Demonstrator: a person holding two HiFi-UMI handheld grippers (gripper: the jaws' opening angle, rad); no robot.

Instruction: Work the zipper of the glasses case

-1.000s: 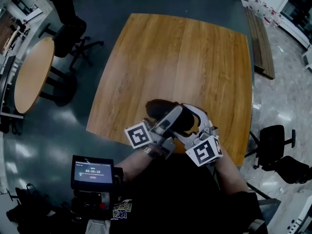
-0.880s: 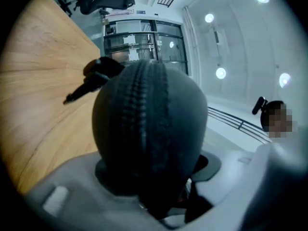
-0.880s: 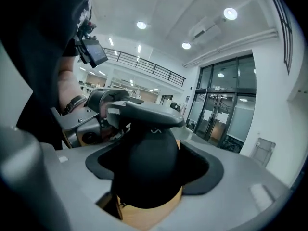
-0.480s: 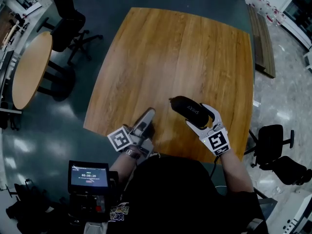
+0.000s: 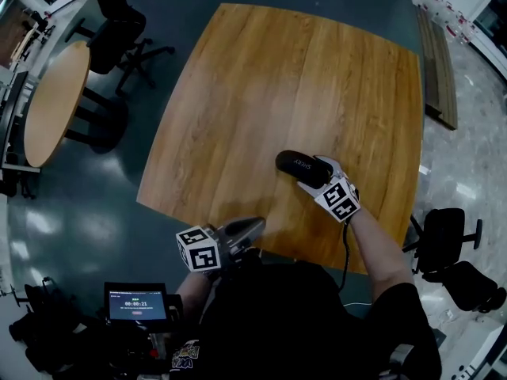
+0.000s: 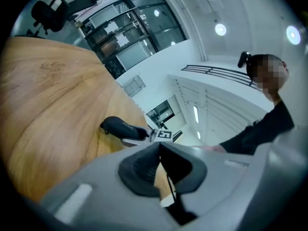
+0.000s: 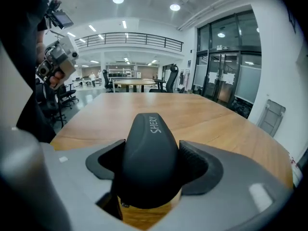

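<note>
**A:** Where's the glasses case [image 5: 298, 164]?

**B:** Over the square wooden table [image 5: 269, 77], toward its near edge and closer to the right near corner than the left. It's black and rounded, with "SHERY" in pale letters on top.

**A:** Is it held?

**B:** Yes. The right gripper [image 5: 318, 177] has it clamped at the end nearest the person, with one dark pad pressed on each flank. In the right gripper view the glasses case [image 7: 147, 143] fills the gap between the jaws, and its other end points out across the wood.

**A:** Resting on the table, or lifted?

**B:** I can't tell for sure. From the left gripper view it sits very low, with its free end seemingly at the surface.

**A:** And the left gripper [image 5: 255, 226]?

**B:** It's at the near edge, left of the case and well apart from it, lying almost level. Its jaws have just been closing and now meet tip to tip (nothing is caught between them).

**A:** Anything else?

**B:** A marker cube [image 5: 199, 248] rides behind the left jaws. A round table [image 5: 51, 109] stands on the floor off the left edge.
</note>
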